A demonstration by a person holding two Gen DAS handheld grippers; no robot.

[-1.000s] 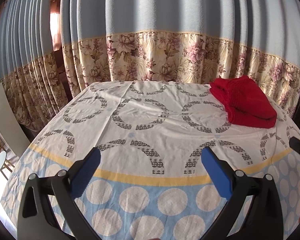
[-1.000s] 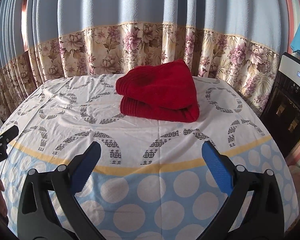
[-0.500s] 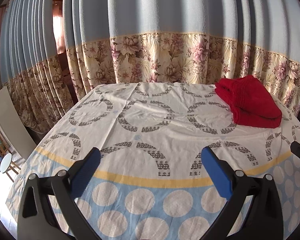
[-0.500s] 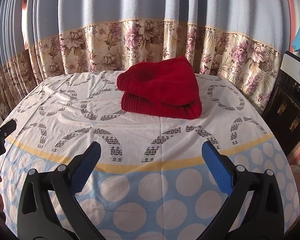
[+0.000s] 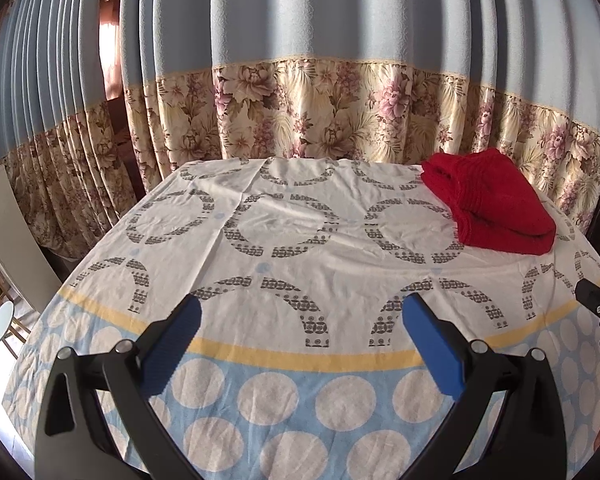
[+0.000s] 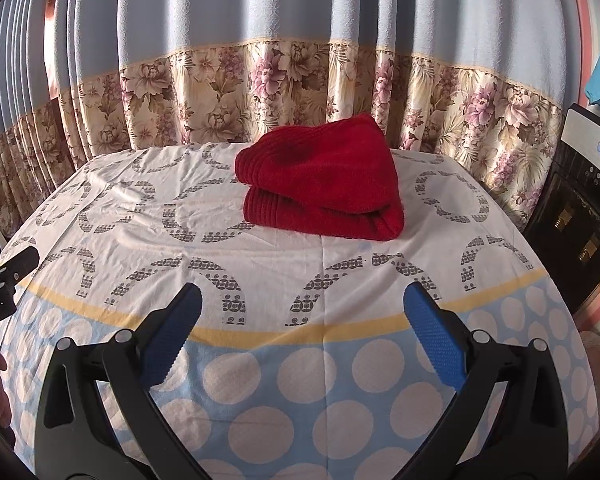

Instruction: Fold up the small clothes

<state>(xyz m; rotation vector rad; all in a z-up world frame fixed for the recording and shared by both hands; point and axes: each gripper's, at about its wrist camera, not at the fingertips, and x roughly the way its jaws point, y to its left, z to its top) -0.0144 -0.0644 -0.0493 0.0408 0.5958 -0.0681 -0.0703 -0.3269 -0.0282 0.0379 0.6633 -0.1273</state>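
A folded red cloth [image 6: 324, 192] lies on the patterned table cover [image 6: 220, 220], toward the far side; in the left wrist view the red cloth [image 5: 496, 204] sits at the far right. My left gripper [image 5: 300, 320] is open and empty, held above the near edge of the table. My right gripper [image 6: 300, 316] is open and empty, also above the near edge, well short of the cloth. The tip of the right gripper shows at the right edge of the left wrist view [image 5: 598, 308].
Blue curtains with a floral band [image 5: 320, 112] hang right behind the table. A dark appliance [image 6: 580, 216] stands to the right of the table. A white board [image 5: 16, 232] and a small stool [image 5: 2, 316] are on the left.
Both grippers have pulled back and risen a little from the table; the red cloth looks farther away. Both stay open and the cloth has not moved.
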